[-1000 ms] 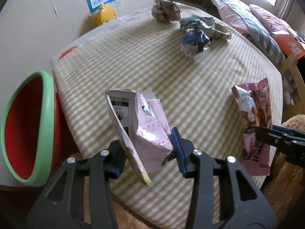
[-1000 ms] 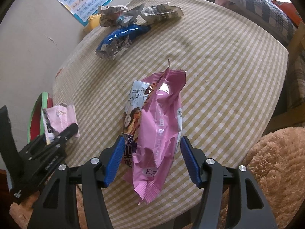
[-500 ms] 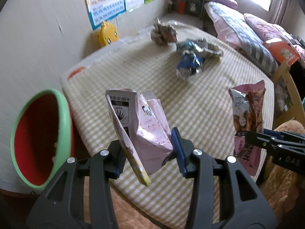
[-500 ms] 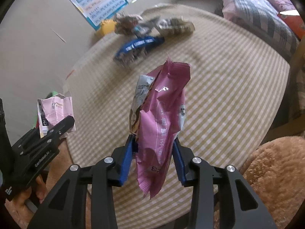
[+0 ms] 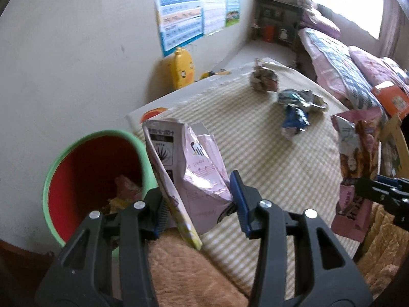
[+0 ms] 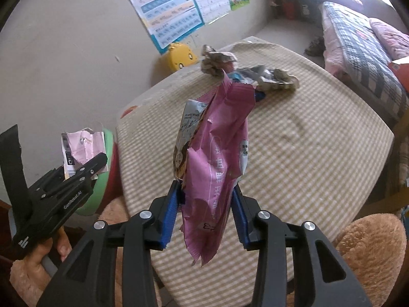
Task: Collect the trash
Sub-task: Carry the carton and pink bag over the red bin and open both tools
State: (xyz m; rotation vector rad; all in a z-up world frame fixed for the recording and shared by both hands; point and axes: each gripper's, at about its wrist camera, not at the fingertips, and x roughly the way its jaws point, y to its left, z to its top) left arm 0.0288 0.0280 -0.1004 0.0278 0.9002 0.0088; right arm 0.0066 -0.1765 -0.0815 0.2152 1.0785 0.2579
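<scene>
Left tongs (image 5: 198,206): we log them clamped on a crumpled pale pink carton (image 5: 189,176), held upright off the bench (image 5: 255,138) beside its near-left corner. Right tongs (image 6: 204,217): clamped on the lower part of a magenta snack bag (image 6: 217,153), which stands up between the blue pads (image 6: 170,220) above the near edge of the bench. In the left wrist view we also note the right tongs (image 5: 383,194) at the right margin with the same bag (image 5: 355,158); in the right wrist view the left tongs (image 6: 84,168) appear at the left, the pink carton (image 6: 81,148) in their grip, in front of the bin. Bin (image 5: 84,179): green rim, red inside, set just beside the left side of the bench, some scraps lying in its bottom. Bench cover: beige checked cloth. Remaining trash on the far part of the bench: one crumpled paper ball (image 5: 263,79), one silver-grey wrapper (image 5: 301,98), and one blue foil wrapper (image 5: 295,121) touching the silver one. Beyond the bench we record a yellow duck-shaped toy (image 5: 182,67) against the wall, posters (image 6: 173,7) above it, and a bed (image 5: 340,61) with checked bedding to the right.
</scene>
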